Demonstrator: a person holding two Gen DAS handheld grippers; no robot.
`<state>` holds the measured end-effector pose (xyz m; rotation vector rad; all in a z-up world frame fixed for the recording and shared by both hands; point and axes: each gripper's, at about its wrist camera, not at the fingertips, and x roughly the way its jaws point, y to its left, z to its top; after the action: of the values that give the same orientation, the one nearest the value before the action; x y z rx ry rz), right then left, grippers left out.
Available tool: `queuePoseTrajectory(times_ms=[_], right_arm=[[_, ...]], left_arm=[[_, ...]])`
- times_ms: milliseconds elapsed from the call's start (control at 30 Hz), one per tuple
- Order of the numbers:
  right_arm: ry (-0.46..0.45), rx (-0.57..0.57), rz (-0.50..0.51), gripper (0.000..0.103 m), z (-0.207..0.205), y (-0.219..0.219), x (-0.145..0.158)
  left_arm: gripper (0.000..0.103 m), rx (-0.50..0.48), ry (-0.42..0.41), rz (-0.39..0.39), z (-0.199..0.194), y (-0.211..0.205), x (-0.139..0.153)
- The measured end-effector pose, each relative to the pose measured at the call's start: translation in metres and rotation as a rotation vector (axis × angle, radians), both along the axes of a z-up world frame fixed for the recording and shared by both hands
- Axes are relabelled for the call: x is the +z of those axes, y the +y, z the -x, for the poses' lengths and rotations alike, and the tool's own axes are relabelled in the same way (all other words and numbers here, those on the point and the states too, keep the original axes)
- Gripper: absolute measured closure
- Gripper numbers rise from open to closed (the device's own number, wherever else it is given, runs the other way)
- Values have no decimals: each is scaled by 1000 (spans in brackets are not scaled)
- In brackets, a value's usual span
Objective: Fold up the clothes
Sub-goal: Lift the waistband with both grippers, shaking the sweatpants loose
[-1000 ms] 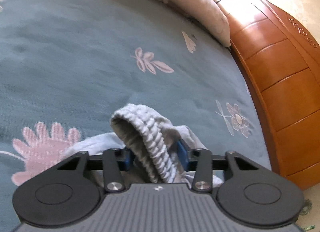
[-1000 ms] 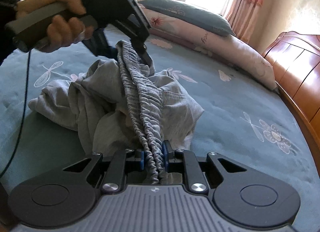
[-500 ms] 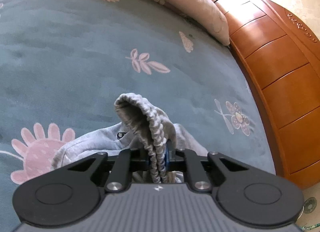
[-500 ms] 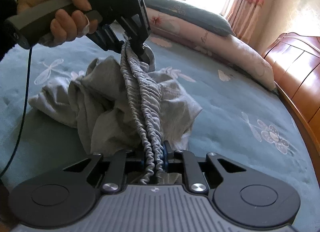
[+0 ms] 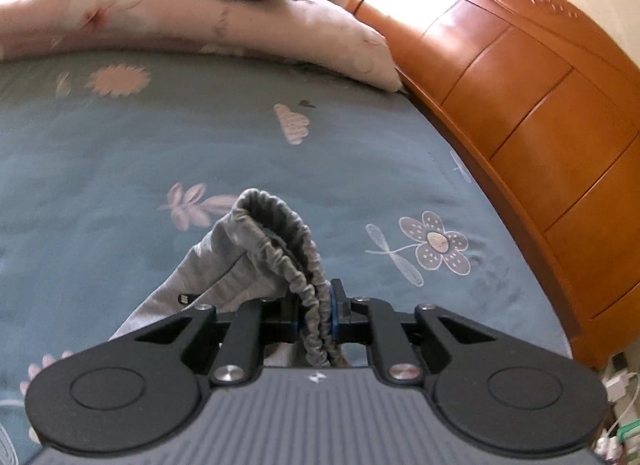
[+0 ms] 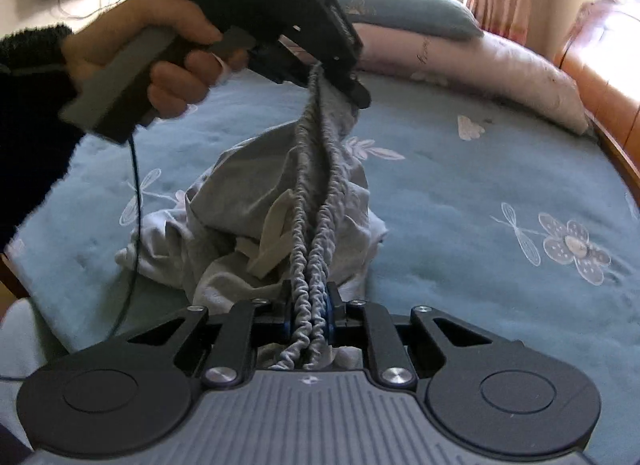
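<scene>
Fingers (image 6: 298, 321) of both grippers — clamped on waistband (image 6: 316, 193)

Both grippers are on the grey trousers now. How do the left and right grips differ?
The left gripper holds the elastic waistband high above the bed, while the right gripper holds it lower and nearer the camera. In the right wrist view, a person's hand shows on the left gripper's handle; no hand shows on the right one. Both are shut on the same gathered waistband, which runs taut between them, with the grey trousers bunched below.
</scene>
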<state>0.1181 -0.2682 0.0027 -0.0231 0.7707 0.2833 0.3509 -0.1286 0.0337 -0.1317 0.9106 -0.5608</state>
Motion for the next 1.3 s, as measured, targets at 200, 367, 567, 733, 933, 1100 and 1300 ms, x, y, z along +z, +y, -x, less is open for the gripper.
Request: queuePoseTrajectory(times_ms=[200, 367, 567, 733, 933, 1100, 1300], right_arm=[[64, -62, -169, 86, -8, -48, 2], [39, -142, -201, 86, -6, -83, -11], [24, -276, -267, 86, 1, -133, -27], [22, -390, -283, 86, 13, -166, -41], [104, -493, -280, 86, 15, -205, -75], [184, -543, -257, 83, 5, -217, -108], [186, -587, -230, 69, 11, -218, -114]], left_arm=[[92, -54, -31, -60, -7, -68, 5], [92, -114, -60, -124, -9, -132, -6], [92, -206, -91, -144, -6, -208, -20], [92, -296, -85, -138, 2, -272, -43], [91, -357, -55, -172, 15, -322, -85], [81, -410, -34, -235, 21, -323, -109], [53, -441, -29, -225, 29, -285, -89]])
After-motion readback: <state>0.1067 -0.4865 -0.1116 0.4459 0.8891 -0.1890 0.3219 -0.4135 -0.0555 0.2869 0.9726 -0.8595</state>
